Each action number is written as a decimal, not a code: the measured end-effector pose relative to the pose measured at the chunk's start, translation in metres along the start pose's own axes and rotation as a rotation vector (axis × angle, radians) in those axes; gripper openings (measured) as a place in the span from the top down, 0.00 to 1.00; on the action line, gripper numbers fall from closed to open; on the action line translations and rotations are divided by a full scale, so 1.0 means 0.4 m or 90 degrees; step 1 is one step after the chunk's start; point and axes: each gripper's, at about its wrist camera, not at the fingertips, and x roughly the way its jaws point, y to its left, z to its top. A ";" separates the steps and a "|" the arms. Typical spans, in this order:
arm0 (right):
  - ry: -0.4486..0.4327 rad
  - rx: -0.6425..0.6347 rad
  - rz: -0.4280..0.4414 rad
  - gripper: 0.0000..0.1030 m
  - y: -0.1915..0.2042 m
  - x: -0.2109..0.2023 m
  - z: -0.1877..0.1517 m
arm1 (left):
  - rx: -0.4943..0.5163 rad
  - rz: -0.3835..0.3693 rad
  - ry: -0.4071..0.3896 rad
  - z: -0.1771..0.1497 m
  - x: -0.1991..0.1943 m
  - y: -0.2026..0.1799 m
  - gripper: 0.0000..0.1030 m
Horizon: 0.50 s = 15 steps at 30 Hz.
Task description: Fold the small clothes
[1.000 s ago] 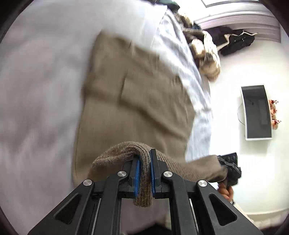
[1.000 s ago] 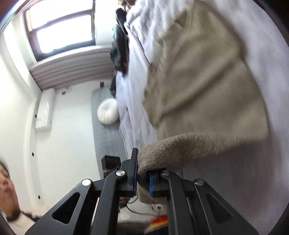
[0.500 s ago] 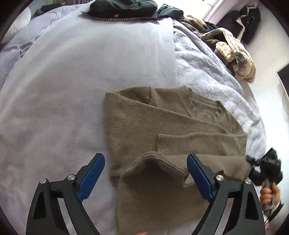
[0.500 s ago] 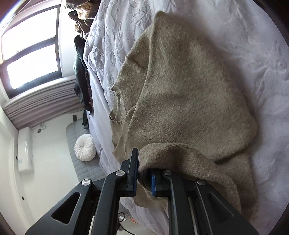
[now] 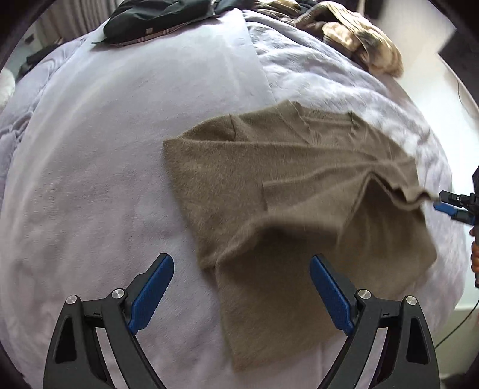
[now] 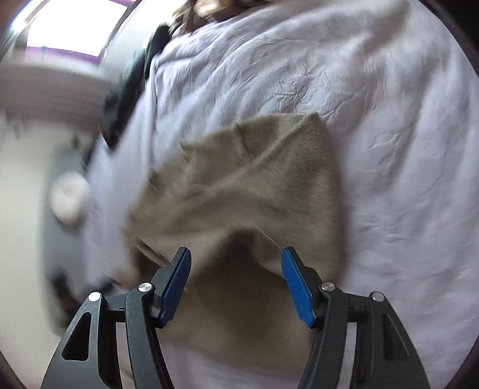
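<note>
A brown knit sweater point(image 5: 299, 209) lies folded on the lilac bedspread point(image 5: 104, 179), its lower part doubled up over the chest and a sleeve laid across. My left gripper point(image 5: 242, 294) hovers above its near edge, open, nothing between the blue pads. In the right wrist view the same sweater point(image 6: 239, 194) shows a raised fold just beyond my right gripper point(image 6: 236, 284), whose jaws are opening and touch no cloth. The right gripper's blue tips point(image 5: 452, 206) also appear at the sweater's right edge in the left wrist view.
A dark garment point(image 5: 155, 18) lies at the head of the bed and a tan patterned heap of clothes point(image 5: 359, 39) at the far right corner. Beyond the bed's right edge is white floor with a cable point(image 5: 458, 323). A round white cushion point(image 6: 67, 197) lies off the bed.
Both grippers were shut on the sweater's hem a second ago. The left let go first and drew back; the right has now released its fold, which has dropped onto the sweater.
</note>
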 end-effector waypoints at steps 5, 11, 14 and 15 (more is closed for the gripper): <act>0.043 -0.142 -0.103 0.34 0.062 0.046 -0.054 | 0.041 0.036 0.024 -0.025 0.036 -0.027 0.10; 0.009 -0.147 -0.183 0.35 0.103 0.138 0.049 | -0.017 0.078 -0.006 0.084 0.132 -0.066 0.10; -0.031 -0.067 -0.217 0.35 0.067 0.132 0.128 | -0.049 0.116 -0.031 0.151 0.136 -0.041 0.10; -0.044 -0.017 -0.202 0.35 0.037 0.111 0.151 | -0.059 0.117 -0.039 0.164 0.126 -0.029 0.10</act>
